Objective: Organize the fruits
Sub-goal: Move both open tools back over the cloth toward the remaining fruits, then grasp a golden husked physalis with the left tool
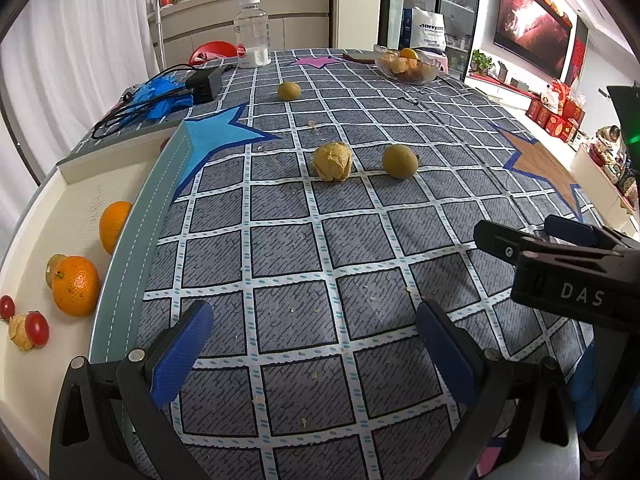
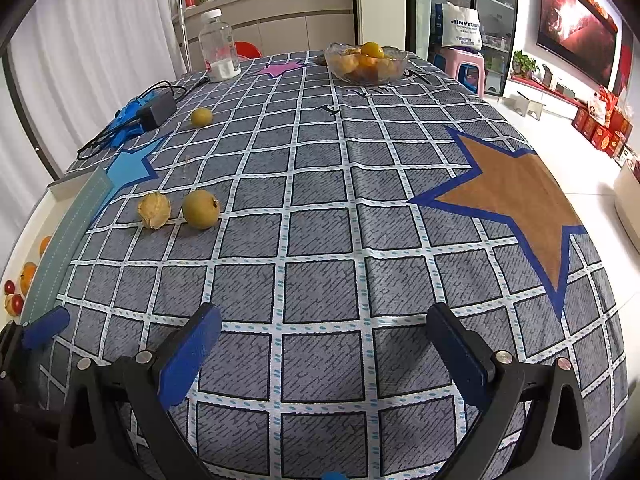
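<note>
Left gripper (image 1: 314, 350) is spread wide w/ nothing in it, low over the checked tablecloth (image 1: 320, 264). Right gripper (image 2: 324, 348) is spread wide too, also holding nothing, over the same cloth.

In the middle of the table sit 2 fruits just beside each other, not touching: a papery husk fruit (image 1: 333, 161) on the left & a round yellow-green fruit (image 1: 400, 161) on the right. One more small yellow-green fruit (image 1: 289, 91) sits farther back, well apart from them.

At the left edge is a white tray (image 1: 76, 208). In it: 2 oranges (image 1: 76, 286), one near, one farther back, plus 2 red cherry tomatoes (image 1: 37, 329) & another husk fruit (image 1: 21, 334) touching the nearer tomato.

At the far end is a glass bowl (image 2: 366, 65) full of orange fruit. Near the back left stand a clear plastic bottle (image 1: 252, 32) & a black charger (image 1: 204, 83) w/ its cord lying on blue stuff.
</note>
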Demonstrator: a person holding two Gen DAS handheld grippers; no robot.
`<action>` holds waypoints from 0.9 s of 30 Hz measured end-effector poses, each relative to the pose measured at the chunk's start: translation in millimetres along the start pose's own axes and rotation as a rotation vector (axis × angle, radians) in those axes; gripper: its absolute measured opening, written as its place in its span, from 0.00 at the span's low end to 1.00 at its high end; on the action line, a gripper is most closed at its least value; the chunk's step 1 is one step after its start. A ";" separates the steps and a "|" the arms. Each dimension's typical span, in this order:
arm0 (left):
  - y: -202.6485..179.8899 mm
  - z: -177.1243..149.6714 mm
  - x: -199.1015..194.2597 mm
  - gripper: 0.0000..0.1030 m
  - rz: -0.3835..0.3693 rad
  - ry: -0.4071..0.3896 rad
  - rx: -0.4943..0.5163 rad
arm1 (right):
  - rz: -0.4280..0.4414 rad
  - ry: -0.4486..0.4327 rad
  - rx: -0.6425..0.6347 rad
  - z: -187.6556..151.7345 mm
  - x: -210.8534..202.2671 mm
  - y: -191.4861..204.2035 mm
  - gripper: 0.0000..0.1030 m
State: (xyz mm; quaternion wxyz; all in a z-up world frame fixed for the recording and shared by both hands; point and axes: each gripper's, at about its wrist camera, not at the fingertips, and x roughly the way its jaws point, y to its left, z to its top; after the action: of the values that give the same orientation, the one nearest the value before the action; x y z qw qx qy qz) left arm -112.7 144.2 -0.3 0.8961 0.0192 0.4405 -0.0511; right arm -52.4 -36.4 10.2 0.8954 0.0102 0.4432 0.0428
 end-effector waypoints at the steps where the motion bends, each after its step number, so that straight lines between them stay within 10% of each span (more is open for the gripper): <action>1: -0.1 0.0 -0.3 0.98 -0.004 0.002 0.002 | 0.001 0.000 0.000 0.1 -0.1 0.5 1.00; 17: 9.0 64.5 11.8 0.94 0.015 0.046 -0.051 | 0.025 -0.023 0.070 -0.2 -3.3 -14.8 1.00; 27: -7.9 87.4 54.6 0.66 0.042 0.097 -0.007 | 0.037 -0.028 0.080 -1.0 -8.1 -20.3 1.00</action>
State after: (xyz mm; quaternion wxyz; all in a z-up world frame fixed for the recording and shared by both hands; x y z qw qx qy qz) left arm -11.7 125.3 10.0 0.8747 0.0279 0.4830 -0.0298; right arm -56.7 -57.3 14.9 0.8995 0.0549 0.4316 0.0412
